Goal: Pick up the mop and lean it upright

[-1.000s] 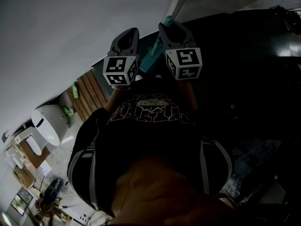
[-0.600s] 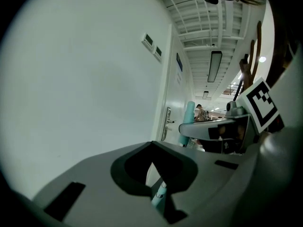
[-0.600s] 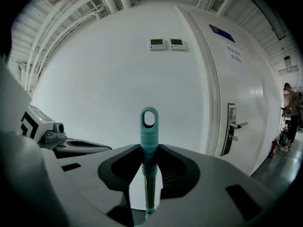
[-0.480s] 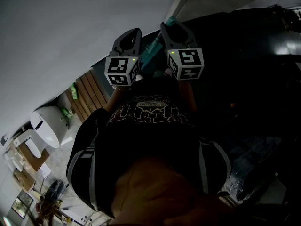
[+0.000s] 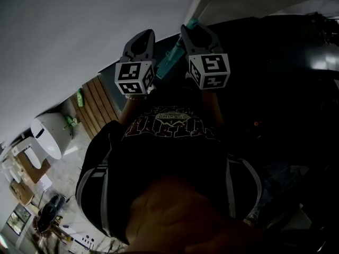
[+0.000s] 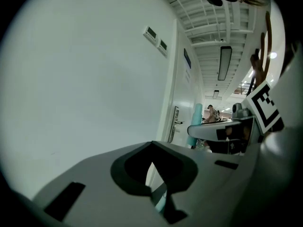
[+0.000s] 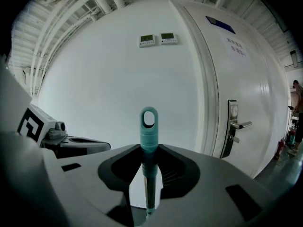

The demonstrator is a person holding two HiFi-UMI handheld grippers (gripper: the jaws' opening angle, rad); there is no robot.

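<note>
While we hold both grippers up toward the white wall (image 5: 79, 25), the right gripper (image 7: 149, 148) has its jaws pinching the mop (image 7: 148, 126) just below the teal hanging loop at the top of its handle. The handle stands upright between those jaws, with the loop above their tips. In the head view the teal handle slants down from that gripper toward our dark T-shirt (image 5: 169, 142) (its lower end is hidden there). The left gripper (image 6: 151, 145) hangs just left of the handle. Its jaws are pressed together at the tips with nothing pinched there, and only a sliver of teal shows through the slit lower down. Two small wall panels (image 7: 155, 39) sit above the loop, and a white door (image 7: 246, 79) with a lever handle (image 7: 236, 124) stands to their right.
</note>
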